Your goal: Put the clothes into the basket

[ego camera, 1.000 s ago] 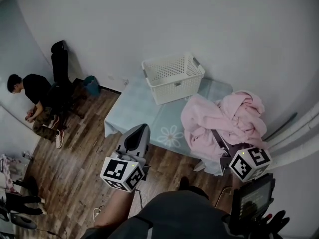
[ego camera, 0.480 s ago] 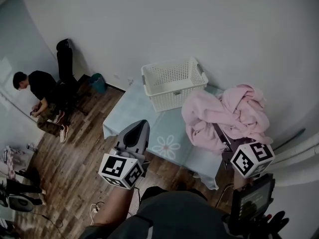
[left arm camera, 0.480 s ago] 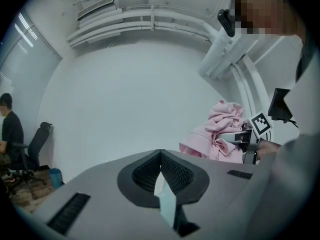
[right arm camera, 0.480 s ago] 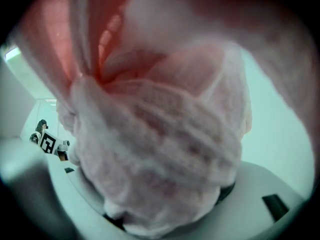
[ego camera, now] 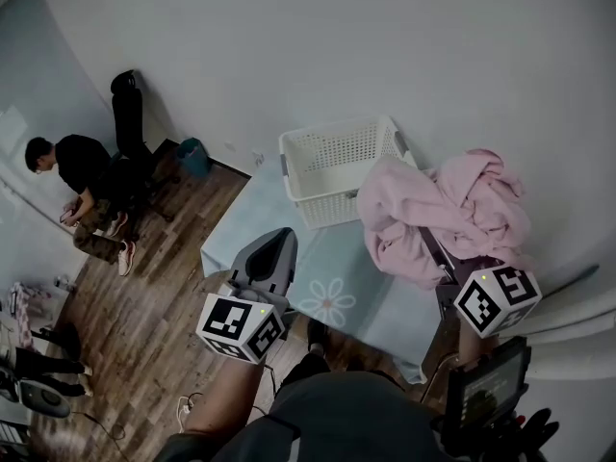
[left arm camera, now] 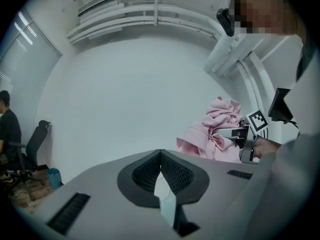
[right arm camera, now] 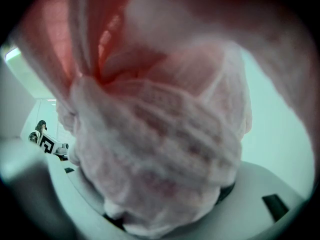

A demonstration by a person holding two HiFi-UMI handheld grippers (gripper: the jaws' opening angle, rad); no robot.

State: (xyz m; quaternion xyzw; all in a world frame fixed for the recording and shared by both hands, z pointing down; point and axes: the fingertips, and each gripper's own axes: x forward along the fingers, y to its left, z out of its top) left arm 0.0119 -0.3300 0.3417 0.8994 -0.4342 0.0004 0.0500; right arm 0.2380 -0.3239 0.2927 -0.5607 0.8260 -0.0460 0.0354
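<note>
Gripping the pink clothes (ego camera: 452, 210) bunched between its closed fingers, the right gripper (ego camera: 435, 250) has the basket (ego camera: 337, 166) just left of them, so the bundle probably needs swinging over the rim before release; the left gripper (left arm camera: 160, 156) fingers are closed on nothing.

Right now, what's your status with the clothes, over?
Left tongs shut, empty. Right tongs gripping pink clothes, beside white basket, not in yet. Nothing in the way.
</note>
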